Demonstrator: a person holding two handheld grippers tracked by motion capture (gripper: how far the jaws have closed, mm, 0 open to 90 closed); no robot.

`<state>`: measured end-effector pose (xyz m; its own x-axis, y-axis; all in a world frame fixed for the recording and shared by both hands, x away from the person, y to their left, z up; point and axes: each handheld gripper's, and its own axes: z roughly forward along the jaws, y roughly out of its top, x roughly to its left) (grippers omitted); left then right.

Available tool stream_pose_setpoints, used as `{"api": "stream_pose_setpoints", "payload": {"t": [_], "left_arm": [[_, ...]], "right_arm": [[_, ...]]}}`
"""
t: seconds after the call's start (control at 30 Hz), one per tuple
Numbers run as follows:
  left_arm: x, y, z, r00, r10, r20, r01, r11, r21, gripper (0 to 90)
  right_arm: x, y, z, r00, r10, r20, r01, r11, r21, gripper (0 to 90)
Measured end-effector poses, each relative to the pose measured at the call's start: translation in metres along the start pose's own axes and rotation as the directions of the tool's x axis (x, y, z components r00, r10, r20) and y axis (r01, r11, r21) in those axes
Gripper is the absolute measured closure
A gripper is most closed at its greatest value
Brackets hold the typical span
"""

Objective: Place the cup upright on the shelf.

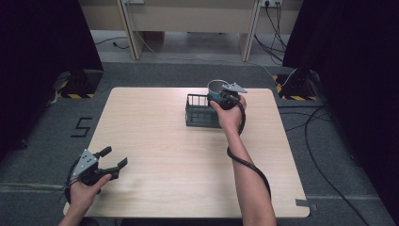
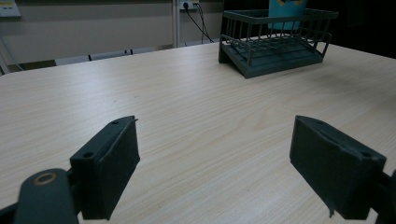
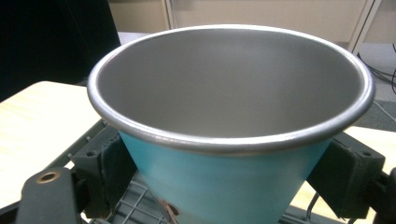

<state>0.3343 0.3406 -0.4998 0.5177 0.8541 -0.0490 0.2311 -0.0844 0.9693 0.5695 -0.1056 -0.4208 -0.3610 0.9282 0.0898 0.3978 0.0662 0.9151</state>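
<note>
1. Right gripper [image 1: 225,98] at the far side of the surface [image 1: 188,160], clamped around a teal cup [image 3: 224,186] with a steel rim and bare metal interior; pads pressed against the cup's sloping sides, one on each side, as seen in the right gripper view.
2. Cup upright, mouth up, axis vertical, held over or at the right end of the dark wire basket [image 1: 201,112]; basket floor grid visible directly beneath the cup in the right gripper view. Contact between cup base and basket floor impossible to tell.
3. Left gripper [image 1: 109,161] released, jaws spread wide and holding nothing, resting low at the near left corner of the surface, well apart from the basket.
4. From the left gripper view: basket [image 2: 273,39] far ahead and to the right, teal cup [image 2: 286,10] showing behind its upper rail.
5. Deciding relation: cup directly above the basket's interior, so likely a straight vertical move, down to seat it or up to lift it clear. Right hand far nearer; left well out of reach.
6. Likely risk: cup base catching the basket's rail or wires if tilted.
</note>
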Motion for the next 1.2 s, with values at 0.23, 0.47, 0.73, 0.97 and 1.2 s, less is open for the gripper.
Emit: {"api": "stream_pose_setpoints", "payload": {"t": [0.23, 0.47, 0.73, 0.97, 1.2], "left_arm": [[0.0, 0.0, 0.0, 1.0, -0.001, 0.0, 0.001, 1.0, 0.0, 15.0], [0.0, 0.0, 0.0, 1.0, -0.002, 0.001, 0.002, 1.0, -0.001, 15.0], [0.0, 0.0, 0.0, 1.0, -0.002, 0.001, 0.002, 1.0, -0.001, 15.0], [0.0, 0.0, 0.0, 1.0, -0.001, 0.002, 0.001, 1.0, 0.0, 15.0], [0.0, 0.0, 0.0, 1.0, 0.001, 0.002, -0.001, 1.0, 0.0, 15.0]], "right_arm": [[0.0, -0.006, 0.004, 1.0, 0.002, -0.001, -0.002, 1.0, 0.024, 17.4], [0.001, -0.01, 0.007, 1.0, 0.002, -0.003, -0.002, 0.999, 0.05, 17.4], [-0.001, -0.014, 0.01, 1.0, 0.005, -0.004, -0.004, 0.998, 0.066, 17.3], [0.001, -0.017, 0.009, 0.9999, -0.01, -0.006, 0.011, 0.997, 0.076, 16.7], [0.002, -0.018, 0.004, 1.0, -0.001, -0.009, 0.002, 0.997, 0.072, 16.1]]}}
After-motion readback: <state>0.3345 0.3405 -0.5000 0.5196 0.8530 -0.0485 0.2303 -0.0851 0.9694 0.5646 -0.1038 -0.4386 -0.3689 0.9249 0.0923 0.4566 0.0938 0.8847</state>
